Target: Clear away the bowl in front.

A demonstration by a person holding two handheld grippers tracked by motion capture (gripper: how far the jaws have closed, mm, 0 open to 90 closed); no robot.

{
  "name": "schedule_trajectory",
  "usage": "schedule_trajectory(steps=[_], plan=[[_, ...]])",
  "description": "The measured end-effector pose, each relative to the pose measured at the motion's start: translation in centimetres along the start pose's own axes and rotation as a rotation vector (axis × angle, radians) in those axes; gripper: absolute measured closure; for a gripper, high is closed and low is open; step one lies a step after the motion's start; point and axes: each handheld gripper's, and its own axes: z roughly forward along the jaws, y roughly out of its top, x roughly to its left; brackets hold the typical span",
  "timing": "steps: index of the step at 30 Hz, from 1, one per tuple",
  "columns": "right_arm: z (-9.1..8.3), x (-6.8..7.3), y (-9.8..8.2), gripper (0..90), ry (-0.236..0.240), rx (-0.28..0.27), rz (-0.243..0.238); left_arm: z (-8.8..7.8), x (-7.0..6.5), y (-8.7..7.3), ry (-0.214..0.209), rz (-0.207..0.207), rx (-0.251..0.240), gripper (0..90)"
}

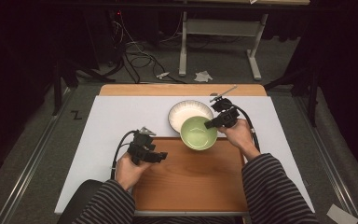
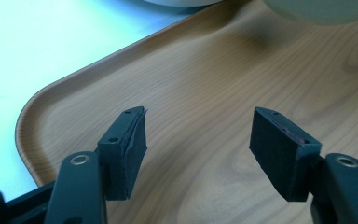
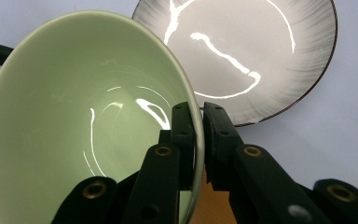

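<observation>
A pale green bowl (image 1: 198, 133) hangs over the far edge of the wooden tray (image 1: 191, 182), its rim pinched by my right gripper (image 1: 213, 123). In the right gripper view the bowl (image 3: 74, 121) is tilted, and the gripper (image 3: 199, 128) is shut on its rim, one jaw inside and one outside. Behind it lies a white plate (image 1: 186, 112) with a dark rim (image 3: 261, 51) on the white table cover. My left gripper (image 1: 161, 157) hovers over the tray's left part; its jaws (image 2: 198, 140) stand open with nothing between them above the wood (image 2: 205, 79).
A white cover (image 1: 116, 121) lies over the wooden table. Beyond the table are another table's legs (image 1: 182, 51), cables (image 1: 135, 56) and paper scraps (image 1: 203, 75) on the floor. Striped sleeves (image 1: 270, 186) come in from the bottom.
</observation>
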Motion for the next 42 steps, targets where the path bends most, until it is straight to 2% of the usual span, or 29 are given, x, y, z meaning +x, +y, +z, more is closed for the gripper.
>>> schedule_trajectory(steps=[15, 19, 22, 24, 29, 30, 37, 41, 42], plan=[[-0.1, 0.8, -1.2, 85.6, 0.021, 0.008, -0.031, 0.0, 0.0, 0.0, -0.002, -0.001, 0.003, 35.9], [-0.2, 1.0, -1.5, 85.6, 0.034, 0.01, -0.033, 0.0, 0.0, 0.0, -0.003, -0.002, 0.003, 35.9], [-0.3, 1.3, -1.8, 85.6, 0.039, 0.01, -0.053, 0.0, 0.0, 0.0, -0.002, -0.003, 0.003, 35.9], [-0.4, 1.6, -2.0, 85.6, 0.052, 0.008, -0.042, 0.0, 0.0, 0.0, -0.002, -0.004, 0.004, 35.9], [-0.5, 2.1, -2.5, 85.6, 0.066, 0.013, -0.062, 0.0, 0.0, 0.0, -0.003, -0.004, 0.004, 35.9], [-0.5, 2.2, -2.6, 85.6, 0.07, 0.01, -0.051, 0.0, 0.0, 0.0, -0.003, -0.004, 0.004, 35.9], [-0.3, 2.6, -3.2, 85.5, 0.084, 0.018, -0.078, 0.0, 0.0, 0.0, -0.003, -0.005, 0.005, 35.9], [-0.2, 2.8, -3.6, 85.4, 0.085, 0.031, -0.08, 0.1, 0.0, 0.0, -0.005, -0.004, 0.008, 35.9], [-0.1, 3.0, -3.8, 85.4, 0.089, 0.031, -0.068, 0.1, 0.0, 0.0, -0.005, -0.003, 0.009, 35.9]])
